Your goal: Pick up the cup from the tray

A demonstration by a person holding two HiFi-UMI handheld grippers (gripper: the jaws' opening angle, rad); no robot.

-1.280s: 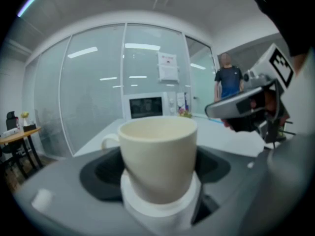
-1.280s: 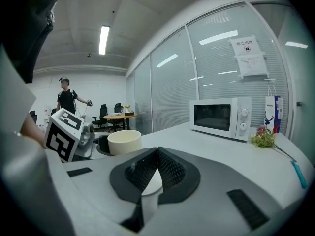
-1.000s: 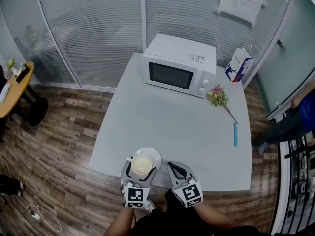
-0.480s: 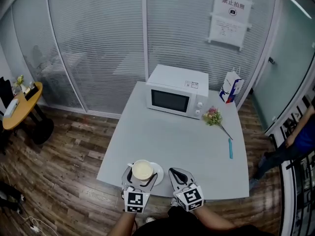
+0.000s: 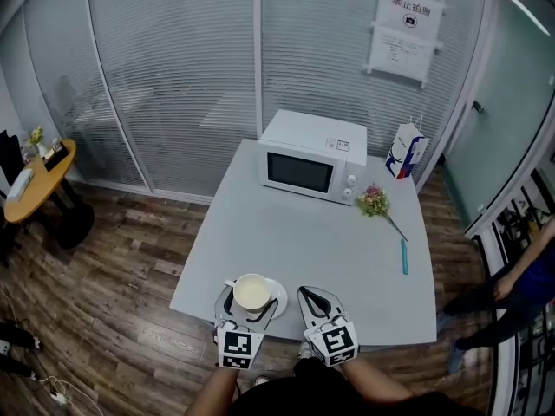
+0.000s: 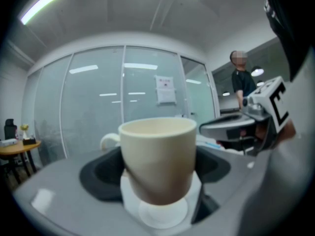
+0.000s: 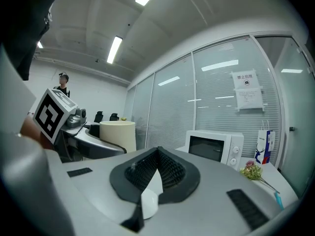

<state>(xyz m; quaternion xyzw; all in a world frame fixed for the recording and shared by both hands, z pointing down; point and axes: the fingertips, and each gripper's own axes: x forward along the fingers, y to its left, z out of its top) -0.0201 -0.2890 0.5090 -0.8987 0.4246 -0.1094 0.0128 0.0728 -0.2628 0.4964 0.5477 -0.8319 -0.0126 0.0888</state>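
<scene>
A cream cup with a handle on its left sits between the jaws of my left gripper, which is shut on it. Under it, slightly to the right, lies the white round tray at the table's near edge. In the left gripper view the cup fills the middle, tilted a little, with the white tray below its base; whether they touch I cannot tell. My right gripper is beside it on the right, shut and empty, its black pads pressed together.
On the grey table stand a white microwave at the far end, a blue-and-white carton, a small flower bunch and a blue pen. A person stands at the right. A glass wall is behind.
The head view pulled back and rose a second ago, then held steady. The cup stays in my left gripper over the tray. The person at the right has shifted.
</scene>
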